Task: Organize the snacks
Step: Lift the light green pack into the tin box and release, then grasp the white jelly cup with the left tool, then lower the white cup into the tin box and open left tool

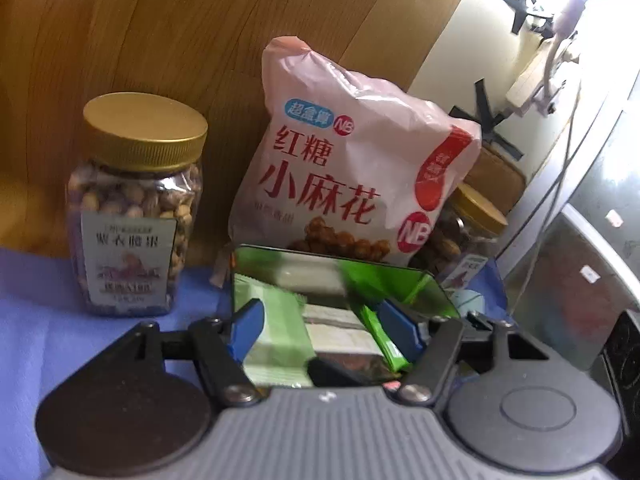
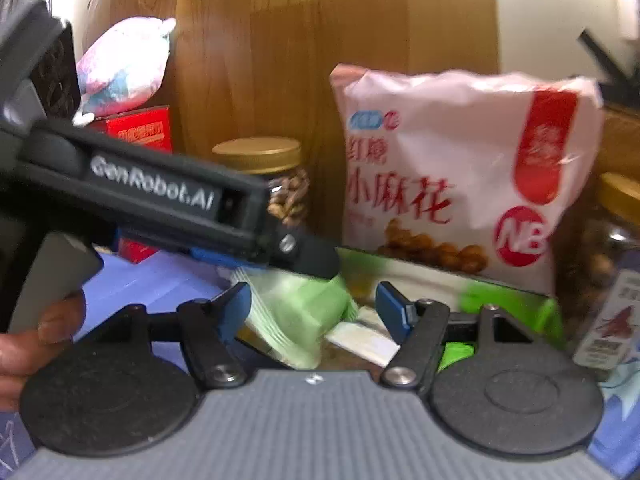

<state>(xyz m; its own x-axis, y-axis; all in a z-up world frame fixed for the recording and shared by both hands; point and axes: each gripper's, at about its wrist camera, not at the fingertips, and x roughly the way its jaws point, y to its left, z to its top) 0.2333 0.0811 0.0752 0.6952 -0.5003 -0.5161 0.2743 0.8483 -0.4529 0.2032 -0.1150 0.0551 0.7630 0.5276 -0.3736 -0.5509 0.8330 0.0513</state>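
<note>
Both wrist views close, angled slightly down toward wooden panel [image 1: 160, 40]; shared: pink snack bag [image 1: 352, 160], green tin [image 2: 508, 300] frame centre.

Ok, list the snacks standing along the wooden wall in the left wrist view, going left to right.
Gold-lidded jar of nuts → pink bag of brown sugar mini mahua twists → second gold-lidded jar, partly hidden behind the bag's right edge.

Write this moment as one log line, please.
left gripper: open, empty | right gripper: open, empty | both over green tin of packets | pink bag upright behind | nut jar beside
</note>
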